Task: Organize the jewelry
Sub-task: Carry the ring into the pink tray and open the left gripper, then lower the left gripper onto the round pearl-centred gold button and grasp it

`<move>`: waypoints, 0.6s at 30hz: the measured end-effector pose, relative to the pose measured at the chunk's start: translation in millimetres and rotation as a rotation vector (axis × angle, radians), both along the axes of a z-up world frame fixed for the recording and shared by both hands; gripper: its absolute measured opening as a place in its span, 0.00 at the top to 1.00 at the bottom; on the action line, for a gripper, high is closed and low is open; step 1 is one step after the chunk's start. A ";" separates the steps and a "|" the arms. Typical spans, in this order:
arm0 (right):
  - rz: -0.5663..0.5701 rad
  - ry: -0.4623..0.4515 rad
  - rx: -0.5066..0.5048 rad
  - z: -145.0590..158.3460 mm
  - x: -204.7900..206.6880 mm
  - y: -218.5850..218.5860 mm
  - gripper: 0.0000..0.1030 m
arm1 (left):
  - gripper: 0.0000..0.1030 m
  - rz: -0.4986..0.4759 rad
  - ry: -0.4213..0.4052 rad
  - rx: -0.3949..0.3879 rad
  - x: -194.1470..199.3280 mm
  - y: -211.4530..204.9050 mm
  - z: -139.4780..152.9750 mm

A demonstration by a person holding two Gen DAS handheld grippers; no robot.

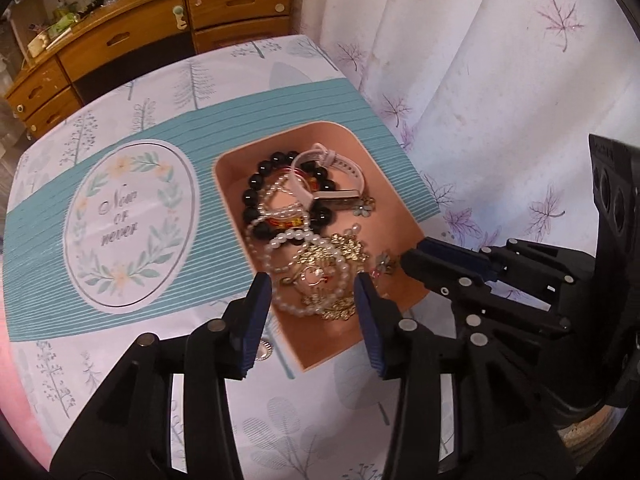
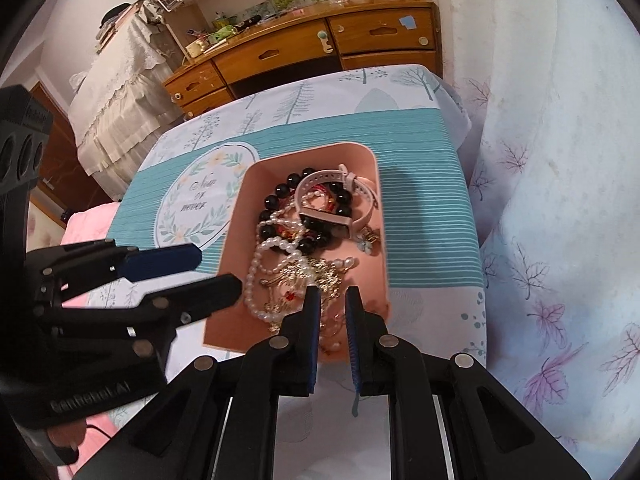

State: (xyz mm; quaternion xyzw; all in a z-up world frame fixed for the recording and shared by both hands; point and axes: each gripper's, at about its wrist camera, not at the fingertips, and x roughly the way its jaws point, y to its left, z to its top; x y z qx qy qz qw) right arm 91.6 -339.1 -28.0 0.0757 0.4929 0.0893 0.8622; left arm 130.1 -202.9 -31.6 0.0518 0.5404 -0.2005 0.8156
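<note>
My left gripper stands parted and empty over the gold chains at lower centre. My right gripper is nearly closed, apparently holding nothing. The pink tray mid-frame holds tangled pearl strands, black beads and a watch: light, limp, snag-prone. I'd pinch one loose loop.

A pink tray is sitting on a teal-striped, tree-printed tablecloth; black beads are gleaming centre-frame.
</note>
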 end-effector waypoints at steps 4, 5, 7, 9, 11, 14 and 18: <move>0.026 -0.015 0.002 7.2 -10.0 11.1 0.87 | 0.62 -0.012 -0.025 0.017 -10.1 12.0 6.9; 0.033 -0.022 -0.001 9.4 -13.2 15.0 0.87 | 0.62 -0.015 -0.033 0.020 -14.1 17.3 8.6; 0.047 -0.035 -0.006 13.9 -19.9 22.1 0.87 | 0.62 -0.019 -0.043 0.026 -20.7 24.6 11.2; 0.056 -0.047 -0.010 18.2 -26.6 28.9 0.87 | 0.62 -0.023 -0.050 0.028 -27.2 32.3 12.6; 0.062 -0.057 -0.011 21.6 -33.5 36.5 0.87 | 0.62 -0.027 -0.057 0.032 -34.2 40.0 13.1; 0.064 -0.062 -0.006 25.6 -44.6 42.6 0.87 | 0.62 -0.036 -0.061 0.038 -45.4 51.6 10.9; 0.054 -0.078 -0.028 28.9 -62.4 51.6 0.87 | 0.60 -0.073 -0.057 0.050 -60.4 59.0 1.9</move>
